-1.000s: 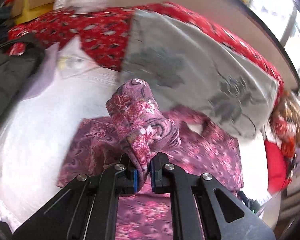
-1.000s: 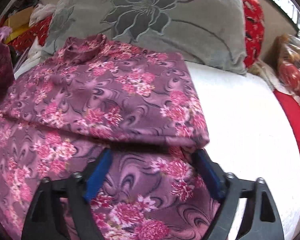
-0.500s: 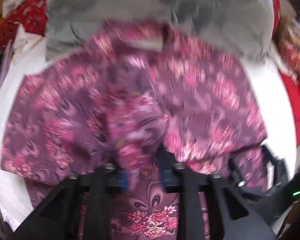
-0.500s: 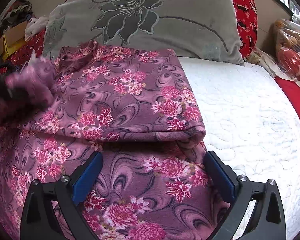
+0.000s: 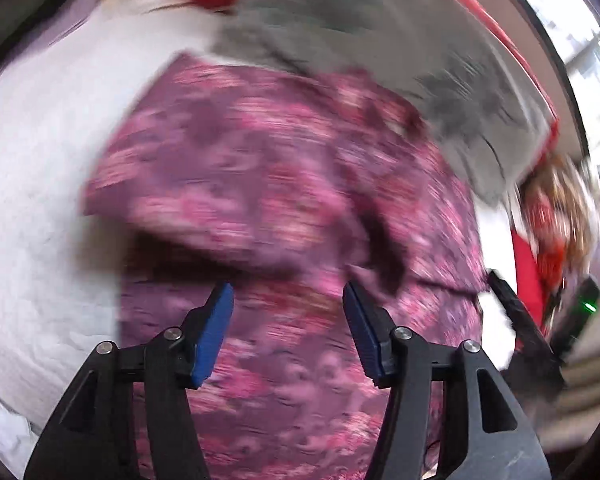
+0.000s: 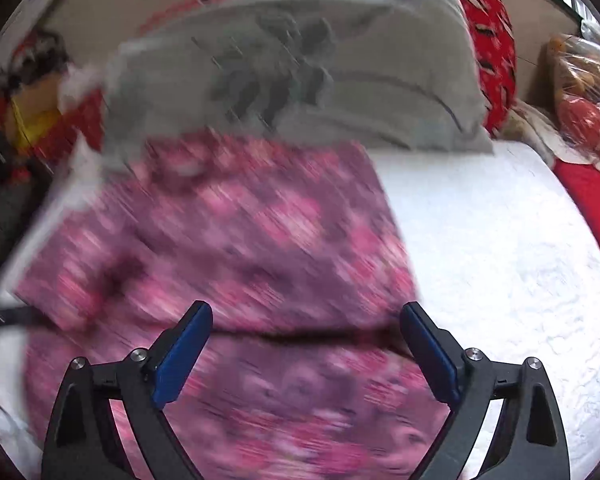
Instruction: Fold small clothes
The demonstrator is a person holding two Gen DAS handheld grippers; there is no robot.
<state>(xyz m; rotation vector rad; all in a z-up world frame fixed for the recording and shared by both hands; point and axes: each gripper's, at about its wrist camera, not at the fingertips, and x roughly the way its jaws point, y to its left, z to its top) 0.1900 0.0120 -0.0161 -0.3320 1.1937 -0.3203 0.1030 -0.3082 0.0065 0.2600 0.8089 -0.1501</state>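
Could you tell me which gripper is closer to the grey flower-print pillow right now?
Hard to call. Both the left gripper and the right gripper hover open over the floral garment, with the pillow beyond it.

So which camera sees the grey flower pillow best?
The right wrist view: the grey pillow sits whole across the top, its dark flower visible though blurred. The left wrist view shows it smeared, cut off at the upper right.

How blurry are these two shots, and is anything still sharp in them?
Left wrist view: the floral garment and grey pillow are smeared by motion, while the left gripper is crisp. Right wrist view: the garment is streaked too, the right gripper sharp, the white mattress fairly clear.
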